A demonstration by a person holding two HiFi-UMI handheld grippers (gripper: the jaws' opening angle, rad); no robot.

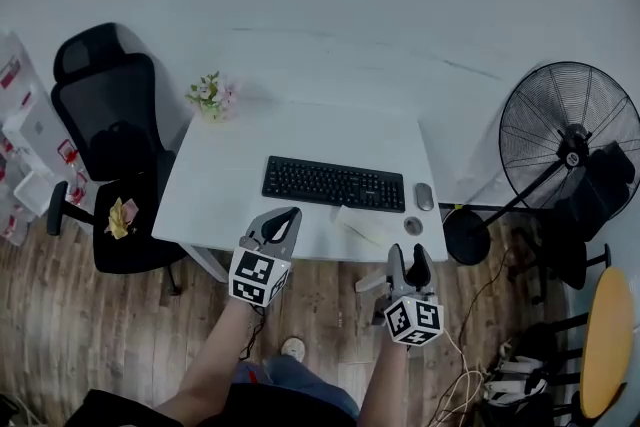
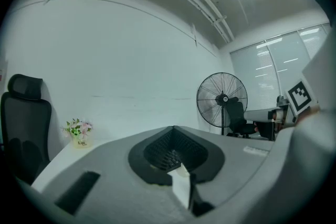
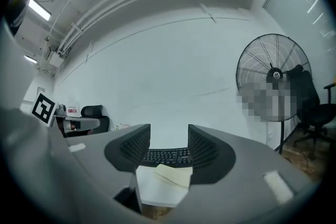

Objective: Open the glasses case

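A pale, flat glasses case lies shut near the front edge of the white desk, just in front of the keyboard. My right gripper hovers below and right of it, off the desk's front edge, jaws apart and empty. In the right gripper view the case shows low between the open jaws of the right gripper. My left gripper hangs at the desk's front edge, left of the case, its tips together on nothing. The left gripper shows meeting pads in its own view.
A black keyboard and a grey mouse lie behind the case, with a small round thing beside it. A flower pot stands at the far left corner. An office chair is left; a floor fan right.
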